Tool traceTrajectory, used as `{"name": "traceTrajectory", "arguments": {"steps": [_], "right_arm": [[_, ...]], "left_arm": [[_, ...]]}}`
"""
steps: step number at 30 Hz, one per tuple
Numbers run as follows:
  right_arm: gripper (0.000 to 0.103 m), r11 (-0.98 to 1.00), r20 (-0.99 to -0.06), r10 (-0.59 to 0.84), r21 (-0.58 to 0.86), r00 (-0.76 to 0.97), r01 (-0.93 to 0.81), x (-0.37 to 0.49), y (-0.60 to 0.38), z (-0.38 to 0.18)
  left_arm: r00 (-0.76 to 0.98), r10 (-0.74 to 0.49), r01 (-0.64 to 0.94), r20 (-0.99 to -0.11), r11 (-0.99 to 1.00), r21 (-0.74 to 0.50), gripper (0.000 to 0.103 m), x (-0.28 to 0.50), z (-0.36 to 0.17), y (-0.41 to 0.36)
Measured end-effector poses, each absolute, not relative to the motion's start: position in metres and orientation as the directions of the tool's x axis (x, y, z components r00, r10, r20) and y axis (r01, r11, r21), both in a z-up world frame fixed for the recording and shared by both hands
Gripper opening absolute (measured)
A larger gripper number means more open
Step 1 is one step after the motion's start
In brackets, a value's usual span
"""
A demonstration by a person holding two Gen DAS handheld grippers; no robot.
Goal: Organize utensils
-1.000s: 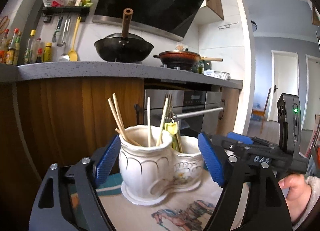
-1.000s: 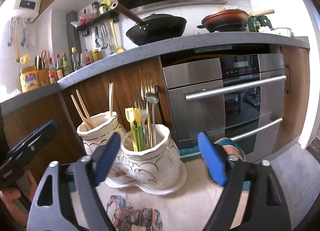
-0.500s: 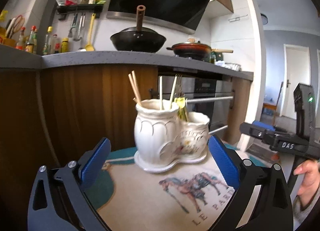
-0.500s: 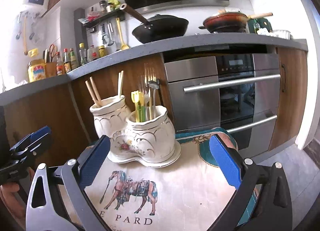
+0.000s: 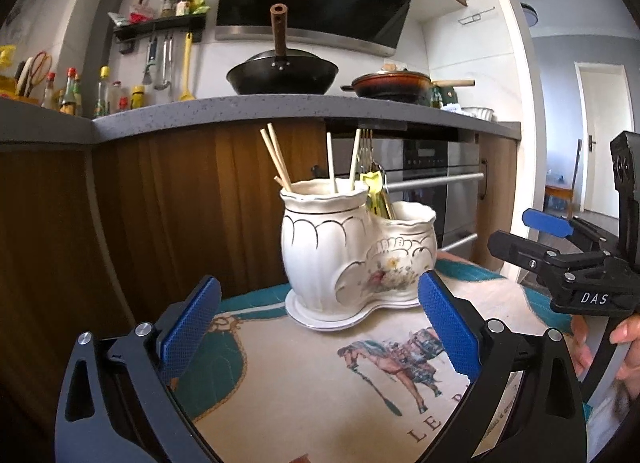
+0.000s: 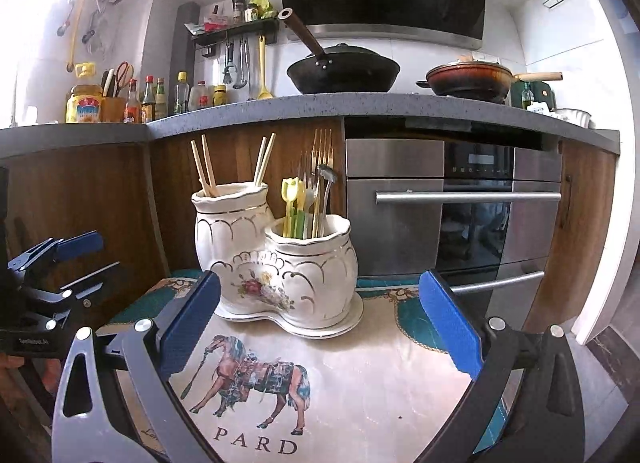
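A white double-pot ceramic holder [image 5: 352, 251] stands on a small table with a horse-print cloth [image 5: 328, 383]. Its taller pot holds wooden chopsticks [image 5: 276, 159]; the lower pot holds forks and yellow-green utensils [image 6: 308, 191]. The holder also shows in the right wrist view [image 6: 276, 263], with chopsticks [image 6: 204, 163] in its left pot. My left gripper [image 5: 318, 327] is open and empty, short of the holder. My right gripper [image 6: 320, 323] is open and empty, also short of the holder. Each gripper shows in the other's view: the right one [image 5: 560, 247], the left one [image 6: 52, 263].
A wooden cabinet front [image 6: 80, 199] and a steel oven [image 6: 452, 203] stand right behind the table. The grey counter [image 6: 360, 107] above carries a black wok [image 6: 344, 71], an orange pan [image 6: 468, 79] and bottles [image 6: 152, 99].
Both grippers have pulled back from the holder, which now looks smaller and farther away. More of the horse-print cloth shows. Both grippers stay open and empty.
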State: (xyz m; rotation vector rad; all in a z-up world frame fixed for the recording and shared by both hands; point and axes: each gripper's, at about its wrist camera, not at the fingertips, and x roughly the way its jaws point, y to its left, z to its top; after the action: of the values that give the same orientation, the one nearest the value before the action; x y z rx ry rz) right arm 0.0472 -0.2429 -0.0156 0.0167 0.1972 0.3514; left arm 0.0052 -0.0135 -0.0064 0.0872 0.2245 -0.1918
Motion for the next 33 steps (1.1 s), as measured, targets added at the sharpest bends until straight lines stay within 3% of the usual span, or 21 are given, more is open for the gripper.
{"name": "traceTrajectory", "arguments": {"steps": [7,33], "right_arm": [[0.098,0.935,-0.179,0.353,0.044,0.918,-0.351,0.0451,-0.2423,-0.0157],[0.098,0.935,-0.177,0.351,0.006,0.919,-0.356,0.0428,-0.2361,-0.0158]], "left_arm": [[0.955,-0.168,0.178,-0.245,0.984,0.016,0.098,0.0089,-0.0073,-0.0026],[0.954,-0.166,0.181,-0.25,0.983,0.036,0.098,0.007,-0.0072,-0.0063]]}}
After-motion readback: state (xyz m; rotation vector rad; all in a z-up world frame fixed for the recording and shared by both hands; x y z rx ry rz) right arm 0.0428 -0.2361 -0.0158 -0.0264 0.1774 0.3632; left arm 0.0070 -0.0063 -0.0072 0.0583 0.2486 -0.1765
